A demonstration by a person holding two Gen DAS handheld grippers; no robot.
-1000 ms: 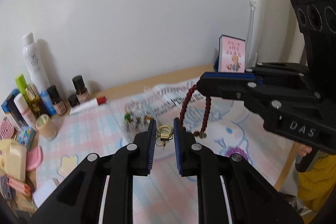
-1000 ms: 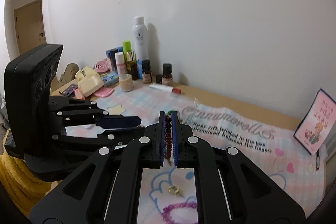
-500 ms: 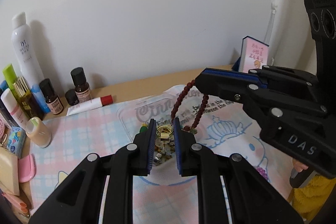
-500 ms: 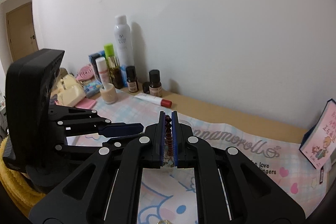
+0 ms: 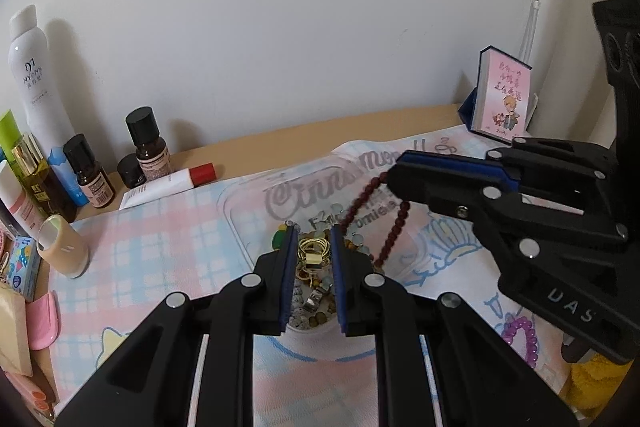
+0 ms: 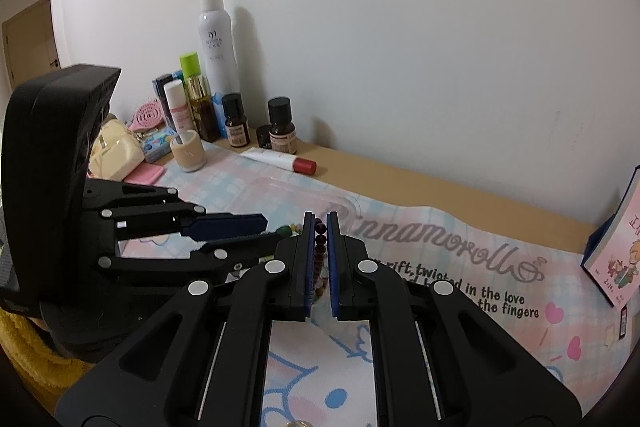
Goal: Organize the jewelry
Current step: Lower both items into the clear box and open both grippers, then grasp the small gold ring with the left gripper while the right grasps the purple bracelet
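The left tongs (image 5: 313,245) pinch a tangle of gold jewelry (image 5: 313,254) between their blue pads, directly above the clear plastic tray (image 5: 240,215). The right tongs (image 6: 320,227) are pressed together on a dark red bead bracelet (image 5: 394,229), whose loop hangs down over the tray's right part. Inside the tray lie mixed beads and metal pieces (image 5: 310,301). A purple bead bracelet (image 5: 520,337) lies on the patterned mat (image 5: 160,247) to the right of the tray. Beyond the tray, on the surface (image 5: 320,135) by the wall, stand brown dropper bottles (image 5: 148,143), a red-capped tube (image 5: 172,183) and, far right, a small pink book (image 5: 502,99).
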